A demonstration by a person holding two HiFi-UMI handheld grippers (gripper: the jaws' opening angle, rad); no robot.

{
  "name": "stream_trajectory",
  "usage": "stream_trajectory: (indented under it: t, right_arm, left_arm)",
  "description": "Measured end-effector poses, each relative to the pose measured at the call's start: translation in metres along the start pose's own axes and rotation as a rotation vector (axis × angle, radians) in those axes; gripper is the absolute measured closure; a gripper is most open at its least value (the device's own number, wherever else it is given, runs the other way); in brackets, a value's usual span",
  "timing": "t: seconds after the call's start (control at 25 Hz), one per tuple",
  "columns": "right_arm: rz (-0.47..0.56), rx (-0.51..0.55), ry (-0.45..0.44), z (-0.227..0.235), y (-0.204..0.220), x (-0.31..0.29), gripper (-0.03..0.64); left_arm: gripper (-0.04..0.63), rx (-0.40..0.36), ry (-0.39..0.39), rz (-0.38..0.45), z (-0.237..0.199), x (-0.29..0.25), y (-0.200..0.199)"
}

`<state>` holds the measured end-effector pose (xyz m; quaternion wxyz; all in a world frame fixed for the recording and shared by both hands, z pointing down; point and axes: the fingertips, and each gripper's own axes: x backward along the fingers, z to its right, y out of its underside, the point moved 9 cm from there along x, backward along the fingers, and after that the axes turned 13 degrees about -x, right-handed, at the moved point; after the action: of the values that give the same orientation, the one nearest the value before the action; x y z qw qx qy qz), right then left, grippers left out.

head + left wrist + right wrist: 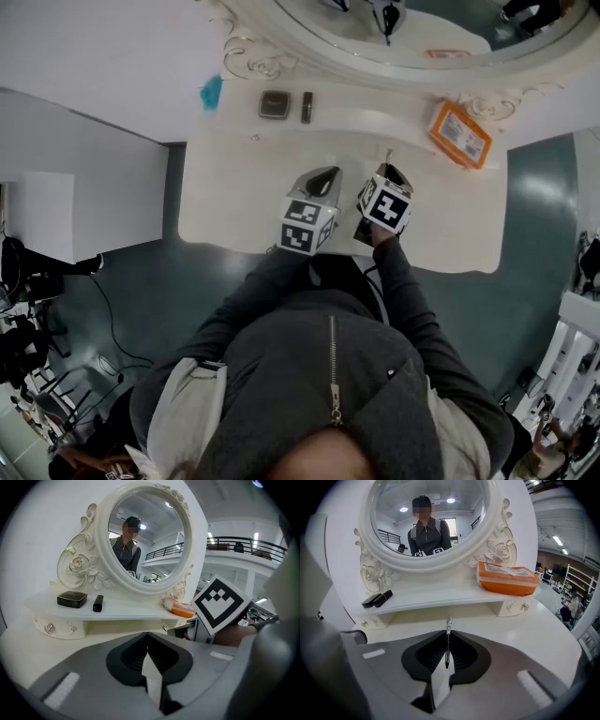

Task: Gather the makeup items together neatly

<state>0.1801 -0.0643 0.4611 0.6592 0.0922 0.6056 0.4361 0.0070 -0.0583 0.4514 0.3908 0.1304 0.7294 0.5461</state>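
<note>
On the vanity's raised shelf a black compact (274, 104) (72, 599) (371, 600) lies beside a black lipstick (307, 107) (98, 603) (383, 598). An orange packet (460, 134) (180, 607) (508, 579) sits at the shelf's right end. My right gripper (387, 167) (448, 637) hangs over the tabletop, shut on a thin dark stick with a metal tip (448, 626) that pokes out past the jaws. Just left of it my left gripper (322, 178) (148, 638) is shut with nothing between its pads.
A white vanity table (244, 206) carries an ornate round mirror (412, 37) (426, 517) behind the shelf. A small blue thing (212, 92) lies at the shelf's left end. Teal floor surrounds the table, and the person's body is close to its front edge.
</note>
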Motion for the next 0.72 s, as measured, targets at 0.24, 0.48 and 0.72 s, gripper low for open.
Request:
stream_trajectory:
  t: [0.24, 0.48, 0.72]
  right_arm:
    - [0.017, -0.005, -0.054, -0.016, -0.010, 0.012, 0.588]
    - [0.051, 0.000, -0.102, -0.036, -0.024, 0.023, 0.588]
    - [0.079, 0.028, -0.142, -0.058, -0.034, 0.021, 0.588]
  left_arm:
    - [0.586, 0.001, 0.006, 0.018, -0.003, -0.001, -0.007]
    - [0.586, 0.008, -0.015, 0.032, -0.018, 0.002, -0.014]
    - [0.586, 0.020, -0.033, 0.039, -0.031, 0.007, -0.018]
